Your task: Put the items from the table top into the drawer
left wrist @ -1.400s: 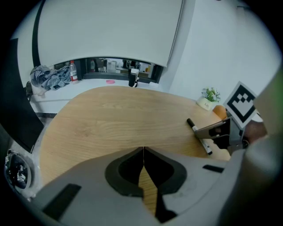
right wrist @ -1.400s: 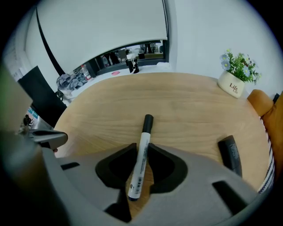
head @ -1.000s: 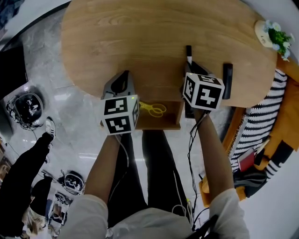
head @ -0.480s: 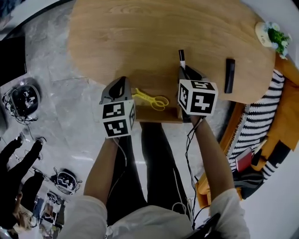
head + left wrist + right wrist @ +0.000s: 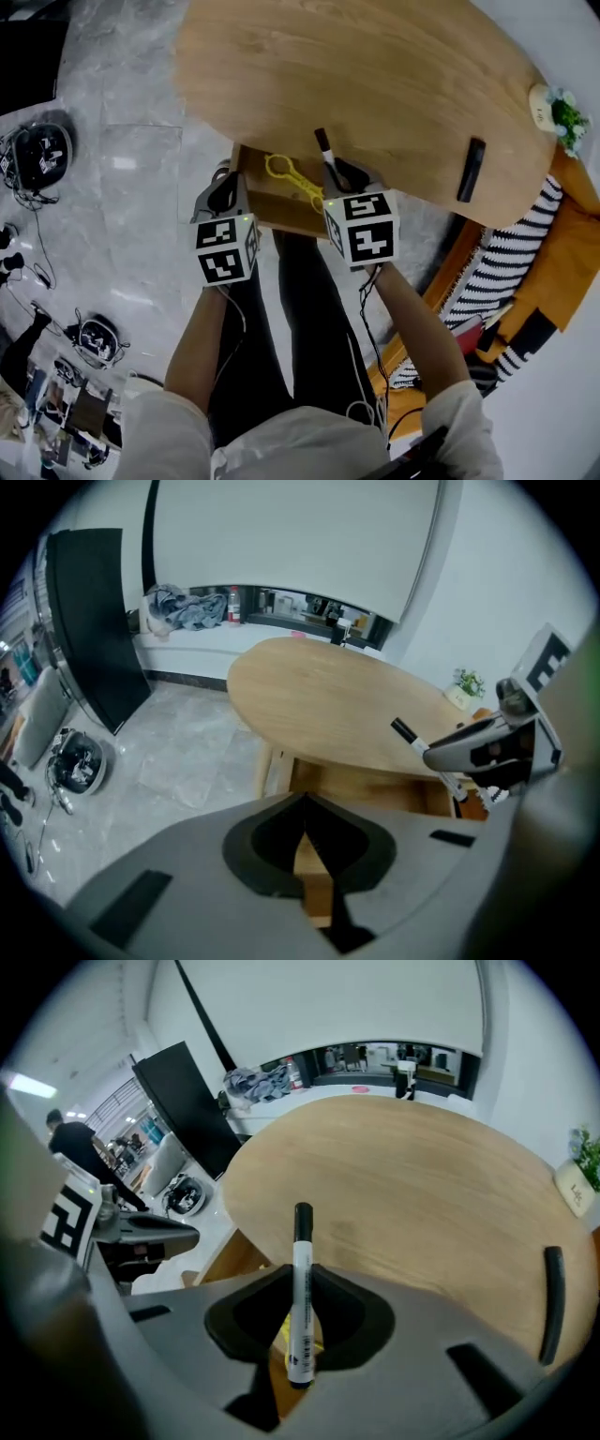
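A white marker with a black cap stands clamped in my right gripper, which is shut on it over the open wooden drawer at the table's front edge. Yellow scissors lie in the drawer. My left gripper hangs beside the drawer's left end, jaws shut and holding nothing. A black bar-shaped item lies on the oval wooden table to the right.
A small potted plant stands at the table's far right end. A striped cushion on an orange seat is at the right. Round gear and cables lie on the grey floor at the left, near a black panel.
Both grippers have moved left along the table's front edge. The marker stays in the right gripper and has come from over the table top to over the drawer.
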`<state>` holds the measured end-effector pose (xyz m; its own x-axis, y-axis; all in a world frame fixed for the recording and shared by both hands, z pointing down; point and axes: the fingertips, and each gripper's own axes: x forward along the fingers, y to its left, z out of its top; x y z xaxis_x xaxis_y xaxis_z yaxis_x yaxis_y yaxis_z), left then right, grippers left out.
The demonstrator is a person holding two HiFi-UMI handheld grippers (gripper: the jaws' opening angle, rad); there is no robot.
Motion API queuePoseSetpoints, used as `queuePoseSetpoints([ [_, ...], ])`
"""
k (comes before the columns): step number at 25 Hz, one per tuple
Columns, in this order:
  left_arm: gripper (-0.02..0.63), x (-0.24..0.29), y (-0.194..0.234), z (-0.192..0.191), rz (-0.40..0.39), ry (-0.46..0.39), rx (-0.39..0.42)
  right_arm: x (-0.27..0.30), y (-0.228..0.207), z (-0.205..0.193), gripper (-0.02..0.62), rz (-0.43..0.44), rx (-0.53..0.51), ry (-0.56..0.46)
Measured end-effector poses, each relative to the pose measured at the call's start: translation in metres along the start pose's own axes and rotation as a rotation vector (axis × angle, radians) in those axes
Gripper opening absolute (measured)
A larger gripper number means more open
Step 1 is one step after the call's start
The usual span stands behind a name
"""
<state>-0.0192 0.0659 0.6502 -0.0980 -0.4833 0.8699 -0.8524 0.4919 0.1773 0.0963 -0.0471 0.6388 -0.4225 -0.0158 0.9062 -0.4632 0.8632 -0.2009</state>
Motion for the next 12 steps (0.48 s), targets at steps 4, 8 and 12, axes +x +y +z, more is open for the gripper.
queuePoseSetpoints([
  [4,0.009,-0.006,0.015,-0.018,0.023,0.009,-0.058,0.01,0.043,-0.011,0.057,0.083,-0.111,0.048],
  [8,0.009,-0.01,0.025,-0.029,0.04,0.012,-0.11,0.015,0.073,-0.018,0.058,0.148,-0.189,0.077],
  [12,0.009,-0.012,0.035,-0.036,0.048,0.017,-0.144,0.019,0.098,-0.023,0.069,0.253,-0.238,0.093],
])
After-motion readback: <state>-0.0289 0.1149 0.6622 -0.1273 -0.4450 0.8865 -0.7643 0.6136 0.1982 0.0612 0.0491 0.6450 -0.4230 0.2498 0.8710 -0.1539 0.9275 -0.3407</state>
